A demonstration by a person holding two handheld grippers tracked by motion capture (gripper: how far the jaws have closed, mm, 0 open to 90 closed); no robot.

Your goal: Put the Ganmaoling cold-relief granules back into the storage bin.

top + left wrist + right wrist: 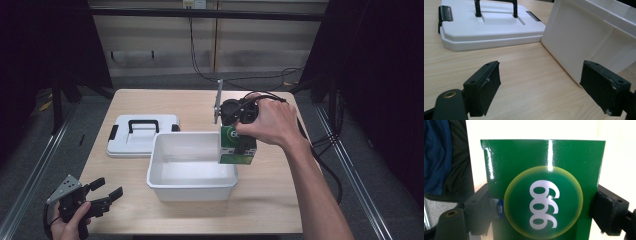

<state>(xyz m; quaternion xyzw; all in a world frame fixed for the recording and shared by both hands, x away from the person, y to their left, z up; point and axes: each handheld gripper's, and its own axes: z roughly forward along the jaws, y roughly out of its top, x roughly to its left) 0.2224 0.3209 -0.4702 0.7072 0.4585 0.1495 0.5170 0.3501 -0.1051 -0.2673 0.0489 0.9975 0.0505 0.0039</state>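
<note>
Green box (237, 146), pinched by your right gripper (239, 131), may catch the bin (165, 181) rim and slip; your left gripper (109, 191) idles wide open, empty.

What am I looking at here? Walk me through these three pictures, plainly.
A person works at a wooden table, holding a hand-held clamp tool in each hand.

The high view looks down from above. The right gripper grips a green box at the right rim of an open white bin. The bin's white lid, with a black handle, lies flat behind it. The left gripper waits at the near left corner, jaws apart.

The left gripper view looks along that tool's open jaws toward the lid and bin. The right gripper view shows its jaws pressed on the box's sides.
</note>
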